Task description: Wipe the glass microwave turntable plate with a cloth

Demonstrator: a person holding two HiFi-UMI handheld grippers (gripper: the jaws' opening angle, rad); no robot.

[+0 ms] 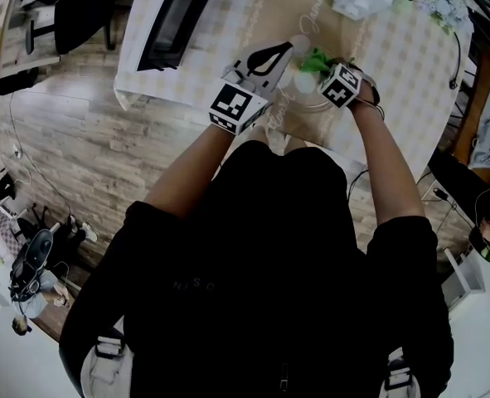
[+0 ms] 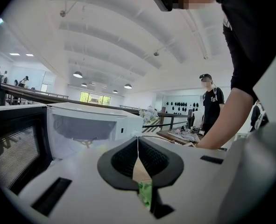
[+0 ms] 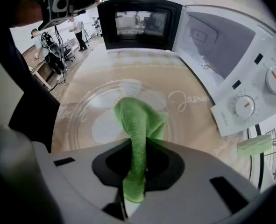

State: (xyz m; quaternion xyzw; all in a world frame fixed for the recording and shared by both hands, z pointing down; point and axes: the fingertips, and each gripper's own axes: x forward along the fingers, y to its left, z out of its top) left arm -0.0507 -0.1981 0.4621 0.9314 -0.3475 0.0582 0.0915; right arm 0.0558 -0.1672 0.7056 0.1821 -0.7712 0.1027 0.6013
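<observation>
Right tool [image 3: 138, 146]: pinched narrow on green cloth [image 3: 138, 118], loose end draped onto glass turntable plate [image 3: 88, 101]. Plate: lay flat on counter [image 3: 142, 73] before open microwave [image 3: 138, 22]. Left tool [image 2: 138, 141]: closed at tips, nothing plainly gripped, just beside plate. Risks judged: losing cloth from thin pinch under rubbing; shoving seemingly unsteadied plate across slick counter toward edge; striking glass with hard tips.

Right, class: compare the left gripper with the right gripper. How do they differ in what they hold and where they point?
The right gripper clamps a green cloth in its tongs; the left gripper has tongs meeting at the tips, nothing seen between. The right gripper points down at the glass plate; the left gripper points out across the room past the microwave. Both are shut.
</observation>
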